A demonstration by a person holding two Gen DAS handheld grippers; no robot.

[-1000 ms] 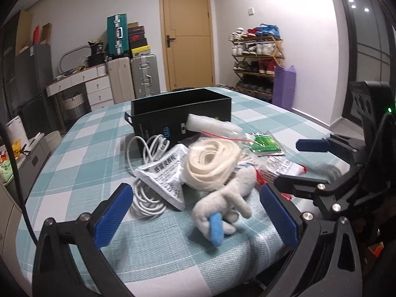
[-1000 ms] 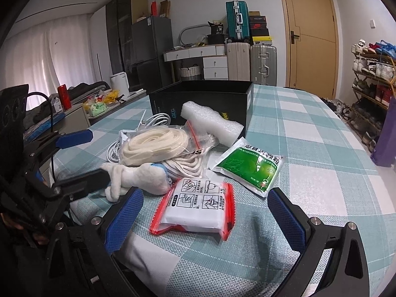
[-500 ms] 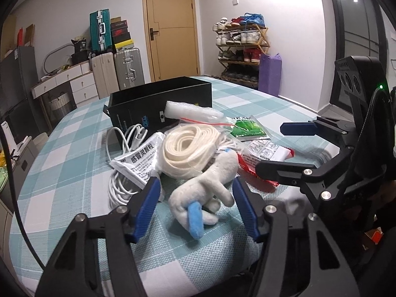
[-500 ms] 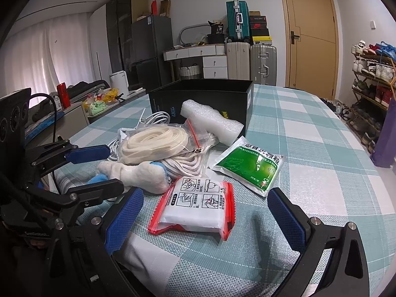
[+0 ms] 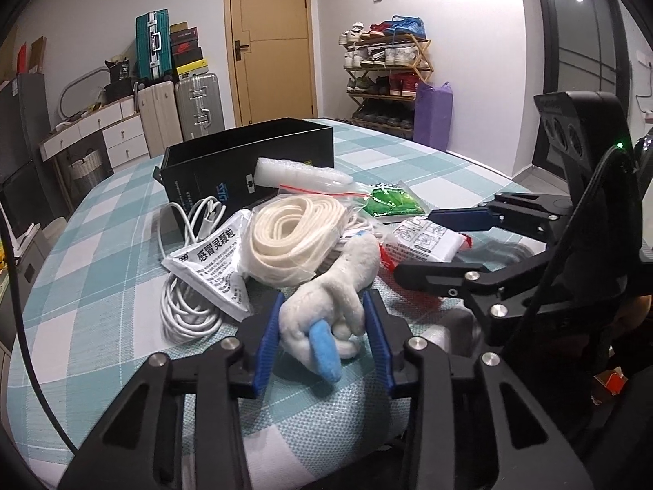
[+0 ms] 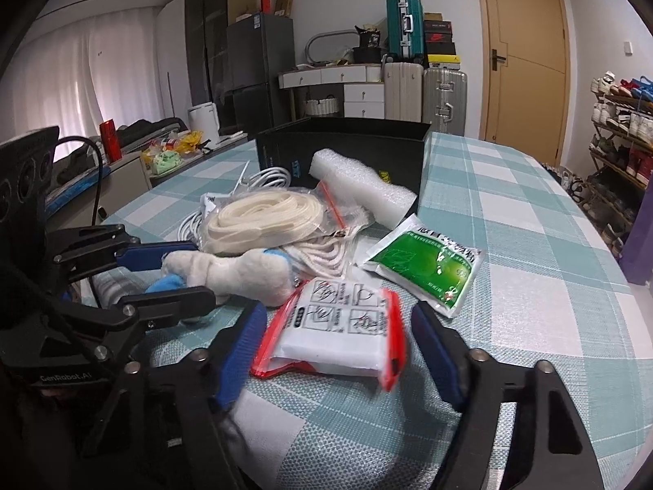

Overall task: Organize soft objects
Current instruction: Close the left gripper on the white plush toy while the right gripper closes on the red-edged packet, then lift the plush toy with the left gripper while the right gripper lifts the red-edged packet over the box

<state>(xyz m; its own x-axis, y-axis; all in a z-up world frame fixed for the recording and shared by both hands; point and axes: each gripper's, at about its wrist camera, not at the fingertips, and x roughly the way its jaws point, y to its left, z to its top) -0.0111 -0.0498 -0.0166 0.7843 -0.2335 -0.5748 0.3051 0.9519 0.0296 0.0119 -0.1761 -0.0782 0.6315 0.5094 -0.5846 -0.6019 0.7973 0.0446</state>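
A white plush toy with a blue part (image 5: pixel 330 298) lies at the table's near edge. My left gripper (image 5: pixel 322 330) is shut on the plush toy, its blue pads pressing both sides; this also shows in the right wrist view (image 6: pixel 228 269). My right gripper (image 6: pixel 338 351) is open, its pads on either side of a red-edged white bag (image 6: pixel 338 335), not touching it. Behind lie a bagged cream rope coil (image 5: pixel 294 232), a white cable (image 5: pixel 183 306), a green sachet (image 6: pixel 424 269), a white sachet (image 5: pixel 212 269) and a bubble-wrap roll (image 6: pixel 359 183).
An open black box (image 5: pixel 245 163) stands behind the pile on the checked tablecloth (image 6: pixel 510 224). The table's near edge is right under both grippers. Suitcases, drawers and a shoe rack stand by the far walls.
My left gripper moved forward and closed on the plush toy. My right gripper narrowed and moved in around the red-edged bag.
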